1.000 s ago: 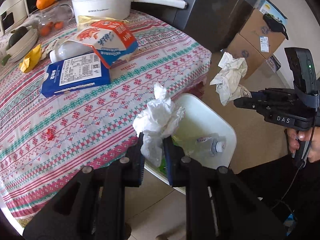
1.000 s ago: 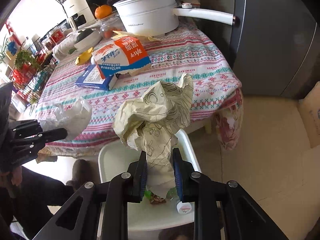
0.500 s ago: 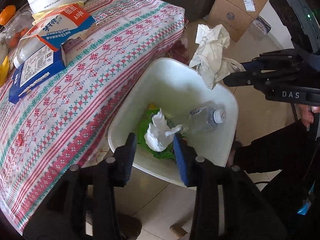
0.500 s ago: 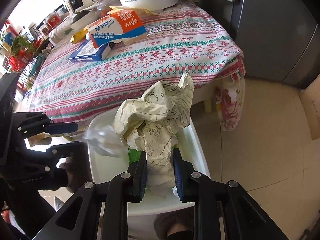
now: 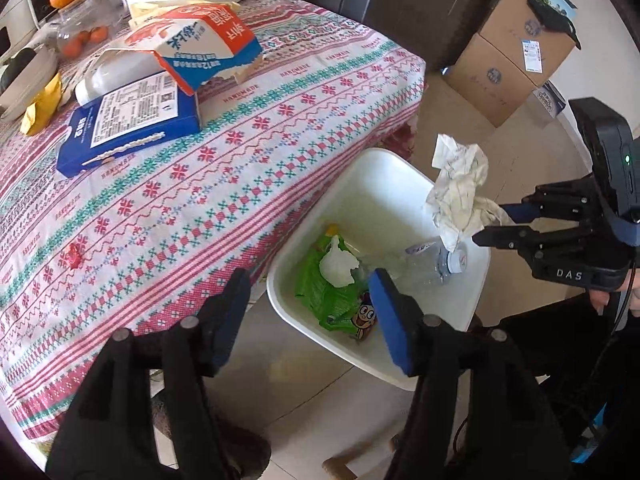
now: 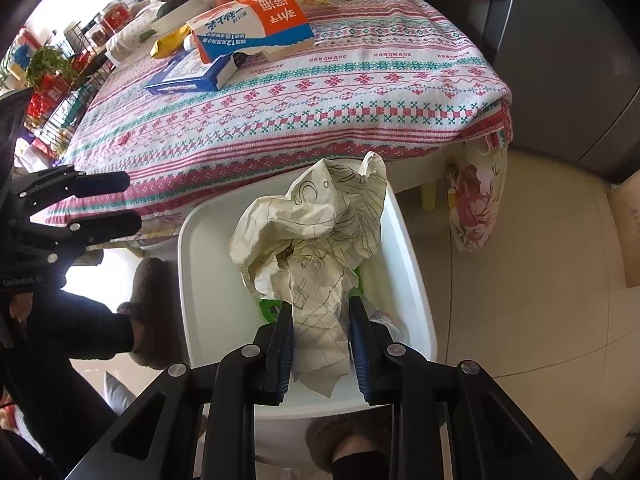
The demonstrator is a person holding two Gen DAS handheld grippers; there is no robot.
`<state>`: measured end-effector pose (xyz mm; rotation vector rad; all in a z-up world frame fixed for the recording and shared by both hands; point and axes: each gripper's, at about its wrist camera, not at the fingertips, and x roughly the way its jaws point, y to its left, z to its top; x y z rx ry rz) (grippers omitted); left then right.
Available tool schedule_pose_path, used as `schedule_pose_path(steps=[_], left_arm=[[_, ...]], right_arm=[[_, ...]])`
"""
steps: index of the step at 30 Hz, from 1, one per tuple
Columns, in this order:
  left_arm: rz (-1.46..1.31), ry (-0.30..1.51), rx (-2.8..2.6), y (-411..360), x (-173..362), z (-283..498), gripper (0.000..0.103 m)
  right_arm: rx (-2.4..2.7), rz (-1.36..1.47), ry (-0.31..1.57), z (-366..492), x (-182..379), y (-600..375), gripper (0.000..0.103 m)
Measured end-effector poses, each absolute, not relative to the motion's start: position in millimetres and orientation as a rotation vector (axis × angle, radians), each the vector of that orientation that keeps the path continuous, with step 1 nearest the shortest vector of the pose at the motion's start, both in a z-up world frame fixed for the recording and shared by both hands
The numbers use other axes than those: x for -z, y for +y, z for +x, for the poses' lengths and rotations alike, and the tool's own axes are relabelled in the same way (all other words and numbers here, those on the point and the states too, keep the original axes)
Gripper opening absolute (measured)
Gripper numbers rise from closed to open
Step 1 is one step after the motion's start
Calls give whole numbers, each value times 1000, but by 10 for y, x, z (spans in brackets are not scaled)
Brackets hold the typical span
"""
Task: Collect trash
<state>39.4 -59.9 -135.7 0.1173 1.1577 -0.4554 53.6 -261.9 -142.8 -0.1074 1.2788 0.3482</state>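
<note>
Two grippers hang over the white bin (image 5: 404, 184) at frame centre. Left gripper (image 5: 310, 312), jaws opening, holds nothing; the white tissue (image 5: 338, 266) lies below on the green wrapper (image 5: 320, 296). Right gripper (image 6: 322, 336), jaws easing apart, pinches the crumpled drawing paper (image 6: 316, 224). Upper left, the tablecloth (image 5: 240, 184) carries cartons.

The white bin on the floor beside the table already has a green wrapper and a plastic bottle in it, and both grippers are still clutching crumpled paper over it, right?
Only one is. In the left wrist view the left gripper is opening with nothing between its fingers; its white tissue already lies in the bin. The right gripper still clutches crumpled paper.
</note>
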Motion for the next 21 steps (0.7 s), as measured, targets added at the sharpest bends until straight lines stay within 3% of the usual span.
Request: schedule_pose_path(steps=[3,5,6,7,21], left_arm=[[87,1156,440,-512,1327,413,66],[71,1154,427,-454,1309,419,71],[63,1154,420,-425,1302,422,73],[55,1156,412,-392,1294,428,76],[-119,1138,284,193,1124,642,83]], right_arm=[[-346,-108,1295,539,1460,-2606,32],[-348,-93,1310,550,1481,-2604,53],[-338,-85,1315,557,1486,-2604,68],[-327,-79,1316,560,1484,-2605,73],[-311,-58,1307,655,1405,-2532,76]])
